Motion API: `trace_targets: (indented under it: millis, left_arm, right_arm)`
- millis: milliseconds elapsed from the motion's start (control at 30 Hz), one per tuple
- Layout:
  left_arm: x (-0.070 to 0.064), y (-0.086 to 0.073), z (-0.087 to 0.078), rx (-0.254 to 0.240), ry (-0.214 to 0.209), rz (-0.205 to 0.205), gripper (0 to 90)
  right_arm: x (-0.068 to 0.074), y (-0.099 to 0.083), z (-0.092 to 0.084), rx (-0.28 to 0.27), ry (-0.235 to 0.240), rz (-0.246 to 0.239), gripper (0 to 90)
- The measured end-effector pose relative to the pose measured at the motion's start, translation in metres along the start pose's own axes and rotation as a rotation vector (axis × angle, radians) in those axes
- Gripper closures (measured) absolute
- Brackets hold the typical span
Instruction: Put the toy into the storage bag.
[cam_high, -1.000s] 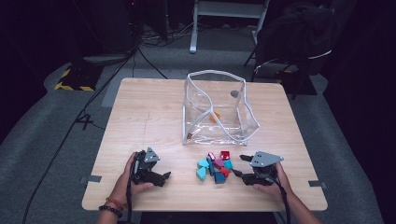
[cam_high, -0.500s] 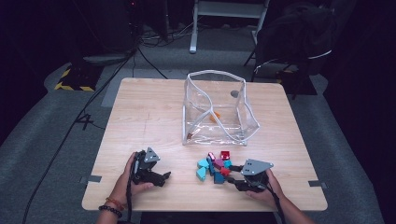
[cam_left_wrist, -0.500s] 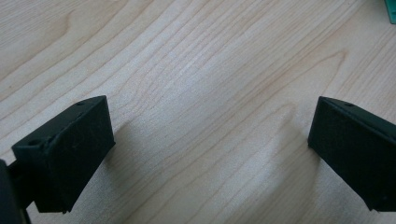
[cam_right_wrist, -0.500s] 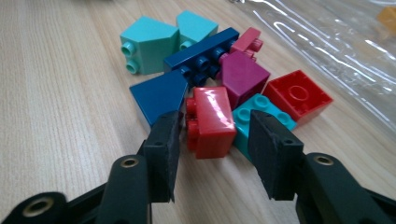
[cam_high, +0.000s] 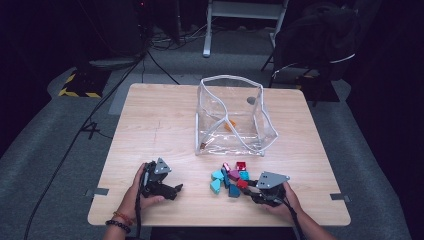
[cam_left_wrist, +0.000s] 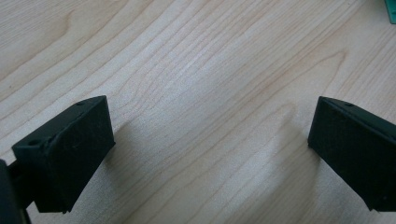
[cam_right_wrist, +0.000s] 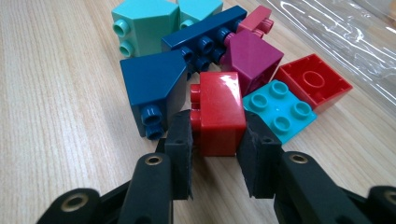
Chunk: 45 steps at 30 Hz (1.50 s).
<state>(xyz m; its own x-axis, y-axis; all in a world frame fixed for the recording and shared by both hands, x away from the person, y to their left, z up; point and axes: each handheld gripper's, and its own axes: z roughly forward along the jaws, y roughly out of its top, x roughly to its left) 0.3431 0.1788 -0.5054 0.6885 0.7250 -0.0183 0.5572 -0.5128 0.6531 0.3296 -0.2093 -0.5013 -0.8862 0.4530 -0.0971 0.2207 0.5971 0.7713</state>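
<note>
A pile of toy bricks (cam_high: 227, 176) in teal, dark blue, magenta and red lies on the wooden table (cam_high: 165, 120) near its front edge. My right gripper (cam_high: 247, 186) (cam_right_wrist: 217, 135) has just been closing its jaws, and its pads now press both sides of a red brick (cam_right_wrist: 219, 112) (cam_high: 242, 183) at the near edge of the pile. The brick rests on the table, studs facing left in the right gripper view. My left gripper (cam_high: 176, 190) (cam_left_wrist: 210, 140) stands open over bare wood, left of the pile, with nothing between its fingers.
A clear plastic bag (cam_high: 232, 117) stands open behind the pile, with a small orange piece (cam_high: 229, 125) inside. A dark blue brick (cam_right_wrist: 154, 95) and a teal flat brick (cam_right_wrist: 278, 109) touch or flank the red one. A dark chair (cam_high: 320, 40) stands beyond the table.
My right gripper moved left and down into the pile's edge and closed on the red brick. The left hand and gripper stayed where they were.
</note>
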Motion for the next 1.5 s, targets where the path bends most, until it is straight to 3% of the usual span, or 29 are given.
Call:
trace_targets:
  millis: [300,900,1500]
  left_arm:
    - [0.000,0.000,0.000,0.000,0.004,0.001,0.5]
    - [0.000,0.000,0.000,0.000,0.003,0.000,0.5]
    - [0.000,0.000,0.000,0.000,0.004,0.000,0.5]
  right_arm:
    - [-0.007,-0.004,-0.021,-0.050,-0.032,-0.004,68.2]
    - [-0.048,-0.018,-0.055,-0.107,-0.146,0.113,68.3]
    - [-0.075,-0.026,-0.079,-0.142,-0.242,0.186,68.3]
